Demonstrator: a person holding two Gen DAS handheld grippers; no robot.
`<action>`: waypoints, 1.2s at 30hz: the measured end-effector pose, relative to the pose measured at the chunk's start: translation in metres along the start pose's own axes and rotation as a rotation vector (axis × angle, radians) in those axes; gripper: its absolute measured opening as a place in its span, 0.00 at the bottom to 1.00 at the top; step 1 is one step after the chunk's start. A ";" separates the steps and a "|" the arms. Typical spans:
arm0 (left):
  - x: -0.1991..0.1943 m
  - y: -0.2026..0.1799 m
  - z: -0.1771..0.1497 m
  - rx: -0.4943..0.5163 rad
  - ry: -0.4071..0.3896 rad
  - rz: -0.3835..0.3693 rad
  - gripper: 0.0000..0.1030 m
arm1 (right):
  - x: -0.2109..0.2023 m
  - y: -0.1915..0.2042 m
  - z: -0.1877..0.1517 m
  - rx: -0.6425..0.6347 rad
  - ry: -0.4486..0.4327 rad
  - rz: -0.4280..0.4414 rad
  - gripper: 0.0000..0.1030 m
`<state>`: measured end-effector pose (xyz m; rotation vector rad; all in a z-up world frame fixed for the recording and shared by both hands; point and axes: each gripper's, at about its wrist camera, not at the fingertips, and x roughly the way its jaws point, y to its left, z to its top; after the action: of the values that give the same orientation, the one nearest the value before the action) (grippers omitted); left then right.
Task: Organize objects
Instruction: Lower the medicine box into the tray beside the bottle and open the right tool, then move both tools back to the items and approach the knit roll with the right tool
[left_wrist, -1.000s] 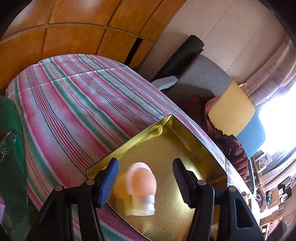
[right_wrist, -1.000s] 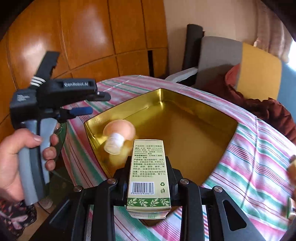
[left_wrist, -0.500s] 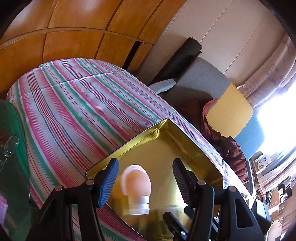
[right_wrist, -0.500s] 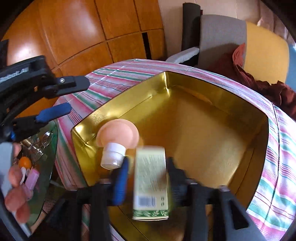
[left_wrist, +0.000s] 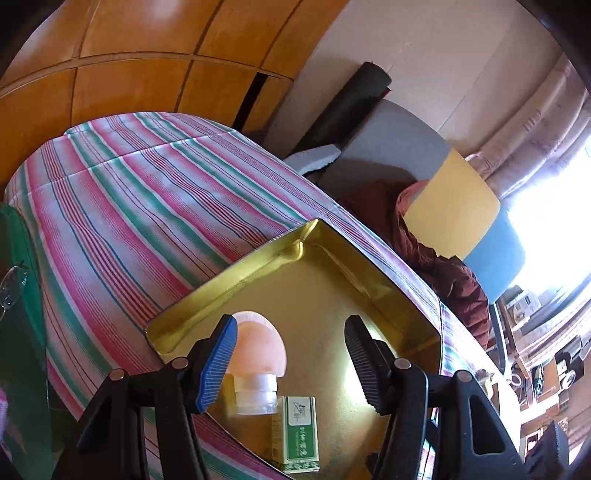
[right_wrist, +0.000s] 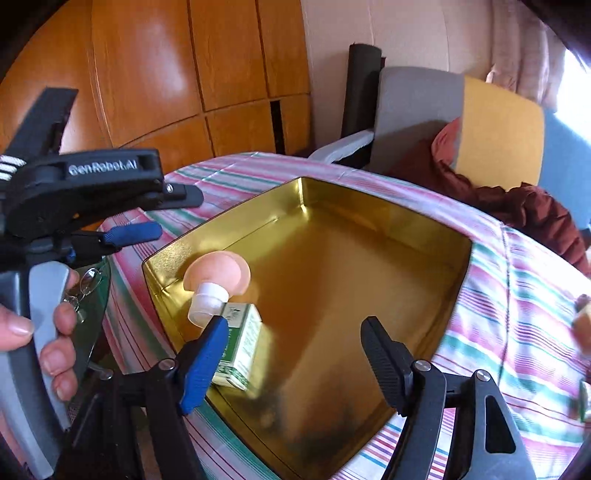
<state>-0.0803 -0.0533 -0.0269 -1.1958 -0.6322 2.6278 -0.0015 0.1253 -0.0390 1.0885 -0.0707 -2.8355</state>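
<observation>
Placement of the green carton (right_wrist: 242, 341) into the gold tin (right_wrist: 369, 206) was judged to be the step in hand. The carton was seen lying on the tin's floor beside the peach bottle (right_wrist: 218, 275), touching its white cap. The right gripper (right_wrist: 291, 354) was seen with its jaws opening, nothing pressed between them. The left gripper (left_wrist: 290, 360) was held half open and empty above the bottle. A clear withdrawal and a reach for another item on the striped bench (left_wrist: 147, 206) were judged to be called for next. One tin, one carton, one bottle and two grippers were counted.
</observation>
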 end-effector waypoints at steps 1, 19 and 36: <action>0.001 -0.002 -0.001 0.004 0.007 -0.003 0.59 | -0.004 -0.003 0.000 0.007 -0.005 -0.008 0.76; 0.014 -0.078 -0.045 0.255 0.102 -0.165 0.59 | -0.045 -0.088 -0.033 0.172 -0.009 -0.190 0.77; 0.002 -0.172 -0.138 0.577 0.255 -0.409 0.59 | -0.104 -0.207 -0.107 0.289 0.061 -0.423 0.80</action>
<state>0.0216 0.1424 -0.0310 -1.0513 -0.0446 2.0582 0.1307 0.3417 -0.0661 1.3930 -0.2852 -3.2362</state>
